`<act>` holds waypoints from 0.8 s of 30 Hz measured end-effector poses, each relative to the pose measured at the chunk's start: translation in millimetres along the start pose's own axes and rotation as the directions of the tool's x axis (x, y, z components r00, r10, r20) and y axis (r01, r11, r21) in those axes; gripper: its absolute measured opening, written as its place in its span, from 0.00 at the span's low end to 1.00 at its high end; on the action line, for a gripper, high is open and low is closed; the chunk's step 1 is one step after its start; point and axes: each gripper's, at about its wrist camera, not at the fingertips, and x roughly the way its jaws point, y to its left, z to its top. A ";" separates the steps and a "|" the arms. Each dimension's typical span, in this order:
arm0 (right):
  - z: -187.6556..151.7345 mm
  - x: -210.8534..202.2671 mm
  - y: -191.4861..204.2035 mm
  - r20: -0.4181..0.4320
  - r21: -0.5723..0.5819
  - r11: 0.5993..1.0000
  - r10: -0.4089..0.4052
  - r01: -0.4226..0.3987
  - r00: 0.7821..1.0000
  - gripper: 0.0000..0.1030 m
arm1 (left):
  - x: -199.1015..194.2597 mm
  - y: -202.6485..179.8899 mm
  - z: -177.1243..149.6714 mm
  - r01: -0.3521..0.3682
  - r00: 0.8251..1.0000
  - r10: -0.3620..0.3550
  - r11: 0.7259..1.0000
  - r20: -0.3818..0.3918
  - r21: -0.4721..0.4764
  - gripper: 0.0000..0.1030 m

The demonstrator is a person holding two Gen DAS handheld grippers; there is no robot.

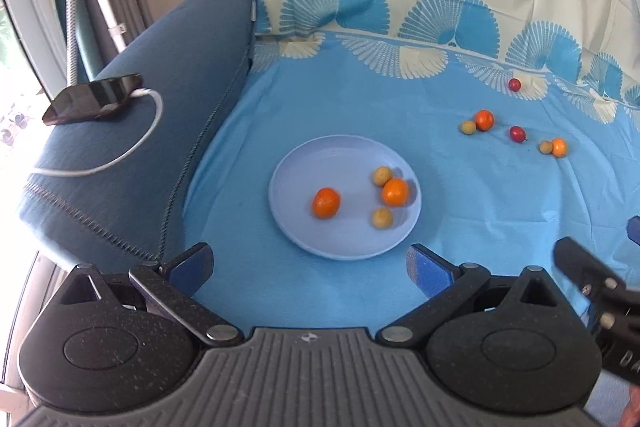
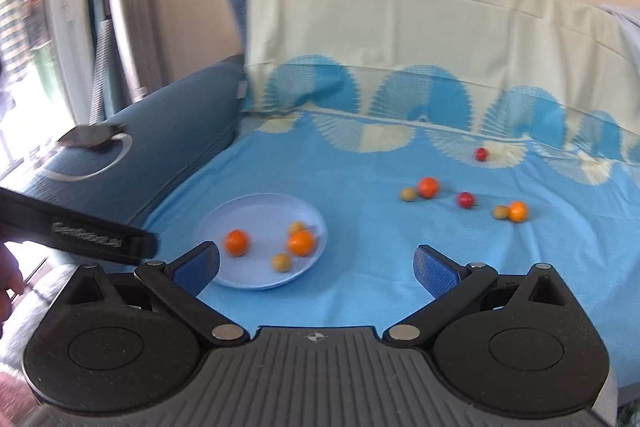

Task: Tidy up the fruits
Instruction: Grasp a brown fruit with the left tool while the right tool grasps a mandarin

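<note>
Blue cloth covers the sofa seat [image 1: 360, 99], and the sorting looks about half done. On the left sits the pale blue plate [image 1: 288, 223], already holding four fruits: an orange mandarin [image 1: 326, 203], a second mandarin [image 1: 395, 191] and two small tan longan-like fruits [image 1: 382, 175] beside it. Well to the right, six pieces are loose on the cloth: a tan fruit touching a mandarin [image 1: 484, 119], a red cherry-like fruit [image 1: 517, 133], another tan-and-orange pair [image 1: 559, 147], and one red fruit [image 1: 514, 84] farther back near the fan pattern.

Both tools hang empty. The left hand-held gripper [image 1: 310, 267] is spread wide just short of the plate's near rim. The right hand-held gripper [image 2: 318, 269] is likewise spread, with the plate [image 2: 304, 267] at its left finger and the loose fruit [image 2: 428, 187] well ahead and to the right. I'd judge that cluster comes next.
</note>
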 end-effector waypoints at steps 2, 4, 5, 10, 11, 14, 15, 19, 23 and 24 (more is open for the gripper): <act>4.4 13.9 -23.7 -0.001 0.042 0.997 -0.062 0.062 0.998 0.99 | 11.6 -15.2 17.2 0.018 1.000 -0.018 1.000 -0.001 0.011 1.00; 7.8 29.7 -52.5 0.001 0.087 0.987 -0.134 0.133 0.991 0.99 | 24.8 -35.2 35.9 0.037 0.999 -0.037 0.999 0.003 0.028 1.00; 9.4 38.1 -67.4 -0.001 0.106 0.980 -0.171 0.170 0.985 0.99 | 32.1 -45.2 44.9 0.051 0.999 -0.051 0.998 0.005 0.034 1.00; 12.5 91.1 -146.1 -0.029 0.187 0.920 -0.344 0.343 0.938 0.99 | 86.7 -106.8 87.7 0.097 0.995 -0.096 0.993 -0.019 0.072 1.00; 12.3 104.7 -161.0 -0.045 0.197 0.907 -0.371 0.372 0.928 0.99 | 100.2 -118.6 95.6 0.102 0.995 -0.100 0.992 -0.031 0.075 1.00; 8.0 148.9 -203.3 -0.088 0.222 0.869 -0.434 0.442 0.897 0.99 | 142.0 -151.7 116.3 0.127 0.991 -0.124 0.989 -0.047 0.079 1.00; 6.6 164.3 -214.5 -0.107 0.223 0.858 -0.450 0.462 0.887 0.99 | 157.9 -162.7 122.2 0.125 0.991 -0.121 0.988 -0.049 0.086 1.00; 1.6 228.8 -249.0 -0.172 0.202 0.837 -0.481 0.508 0.860 0.99 | 221.9 -198.2 137.0 0.110 0.991 -0.100 0.987 -0.086 0.116 1.00; -4.9 281.7 -266.4 -0.210 0.134 0.863 -0.455 0.487 0.865 0.99 | 273.5 -220.2 144.5 0.109 0.989 -0.094 0.984 -0.111 0.138 1.00; -7.5 293.0 -267.2 -0.216 0.113 0.871 -0.447 0.477 0.868 0.99 | 285.3 -226.3 146.4 0.101 0.990 -0.085 0.983 -0.111 0.151 1.00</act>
